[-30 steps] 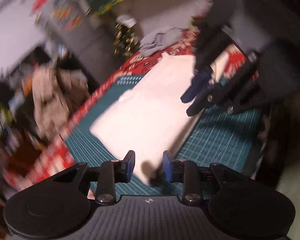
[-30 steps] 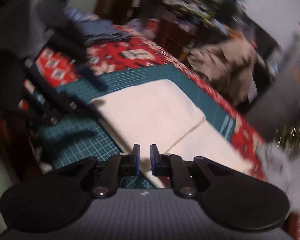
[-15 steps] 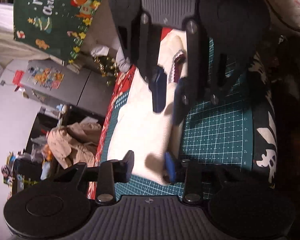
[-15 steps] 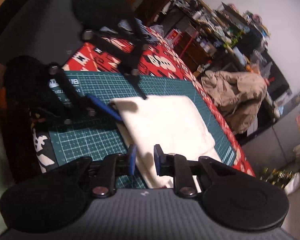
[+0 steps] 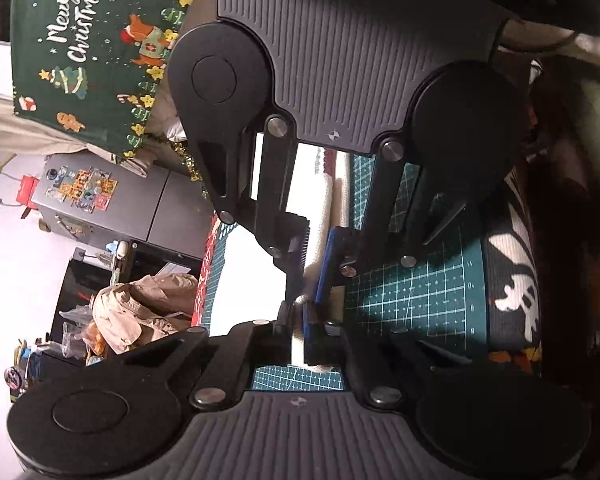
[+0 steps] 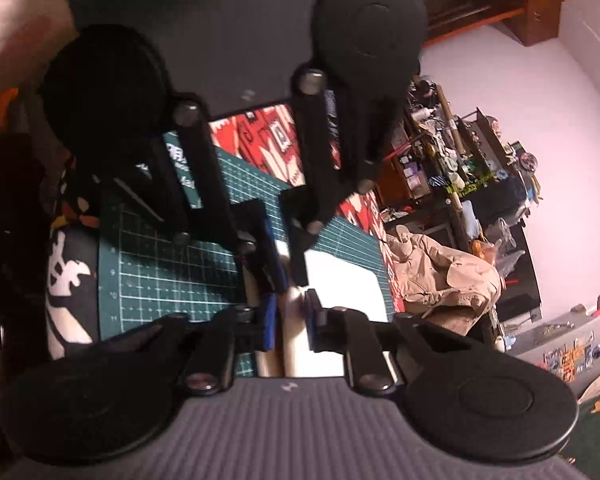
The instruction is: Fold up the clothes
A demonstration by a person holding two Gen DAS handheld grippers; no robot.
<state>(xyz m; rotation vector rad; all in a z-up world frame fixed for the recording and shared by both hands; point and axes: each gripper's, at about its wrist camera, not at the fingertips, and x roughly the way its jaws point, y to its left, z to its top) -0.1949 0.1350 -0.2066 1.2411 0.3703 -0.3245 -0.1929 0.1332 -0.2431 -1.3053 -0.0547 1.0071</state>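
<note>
A white folded cloth (image 5: 252,280) lies on a green cutting mat (image 5: 420,292). In the left wrist view my left gripper (image 5: 298,322) is shut on the cloth's near edge. My right gripper (image 5: 314,264) faces it from above, almost tip to tip. In the right wrist view the cloth (image 6: 340,284) lies on the mat (image 6: 172,272). There the jaws of my right gripper (image 6: 290,316) are closing, with a thick fold of the cloth's edge pressed between the blue pads. My left gripper (image 6: 288,276) meets it from the far side. Both grippers are rolled onto their sides.
A red patterned cover (image 6: 268,140) lies under the mat, with a black-and-white printed cloth (image 5: 516,280) along the near edge. Past the far edge sit a beige jacket heap (image 5: 140,312), a grey cabinet (image 5: 112,200), a green Christmas banner (image 5: 80,52) and cluttered shelves (image 6: 460,160).
Both grippers rolled onto their sides and came together at the cloth's near edge. The left jaws closed on the cloth. The right gripper came down and took the edge.
</note>
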